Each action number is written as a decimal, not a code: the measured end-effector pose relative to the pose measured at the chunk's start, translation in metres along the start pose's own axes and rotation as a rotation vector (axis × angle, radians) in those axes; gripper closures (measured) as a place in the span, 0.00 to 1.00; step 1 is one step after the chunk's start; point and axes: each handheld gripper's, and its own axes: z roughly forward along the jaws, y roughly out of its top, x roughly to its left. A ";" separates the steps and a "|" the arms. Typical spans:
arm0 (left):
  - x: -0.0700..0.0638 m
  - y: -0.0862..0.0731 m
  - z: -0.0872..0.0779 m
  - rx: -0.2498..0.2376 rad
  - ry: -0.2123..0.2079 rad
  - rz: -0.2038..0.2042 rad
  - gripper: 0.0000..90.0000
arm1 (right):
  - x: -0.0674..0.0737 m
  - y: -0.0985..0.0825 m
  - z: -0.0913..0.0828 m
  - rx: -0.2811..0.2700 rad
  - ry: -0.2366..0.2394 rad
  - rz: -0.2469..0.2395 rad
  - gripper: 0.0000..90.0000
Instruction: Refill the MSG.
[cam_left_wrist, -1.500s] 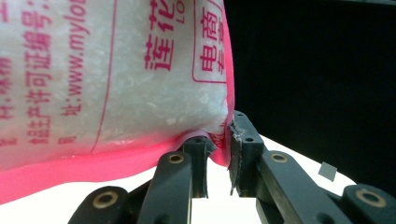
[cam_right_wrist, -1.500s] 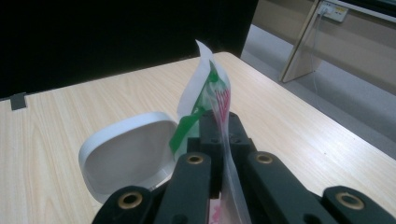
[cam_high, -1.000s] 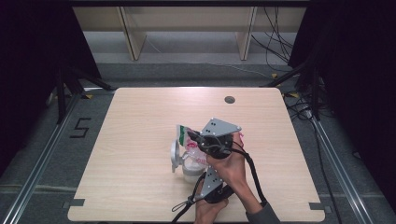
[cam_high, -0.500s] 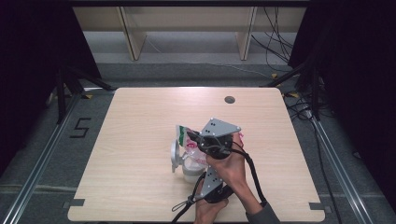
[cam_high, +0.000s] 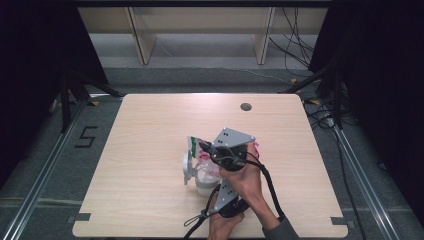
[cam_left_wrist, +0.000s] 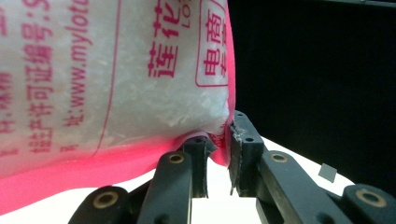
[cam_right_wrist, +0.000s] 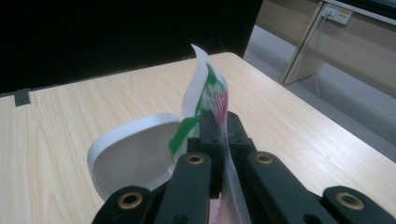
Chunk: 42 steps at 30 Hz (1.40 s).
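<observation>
Right gripper (cam_right_wrist: 219, 135) clamped on the top edge of a plastic bag (cam_left_wrist: 116, 79) of white granules, left gripper (cam_left_wrist: 217, 158) pinching the bag's pink bottom corner, white lidded container (cam_high: 200, 172) open just beneath both grippers, contents hidden.

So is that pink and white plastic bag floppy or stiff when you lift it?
Probably floppy: the pink and white plastic bag sags and bulges above the left hand-held gripper. Its thin top edge curls over, so it likely bends easily. The white grains inside may shift.
</observation>
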 end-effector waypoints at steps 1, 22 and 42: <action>0.000 0.000 0.001 -0.012 -0.007 -0.002 0.87 | 0.000 0.000 0.000 0.007 0.010 0.004 1.00; -0.001 0.000 0.000 -0.019 -0.004 -0.014 0.87 | 0.001 0.003 -0.004 -0.018 -0.001 -0.011 1.00; 0.000 -0.001 0.000 0.000 -0.002 0.002 0.87 | -0.002 -0.001 0.001 -0.004 -0.004 -0.010 1.00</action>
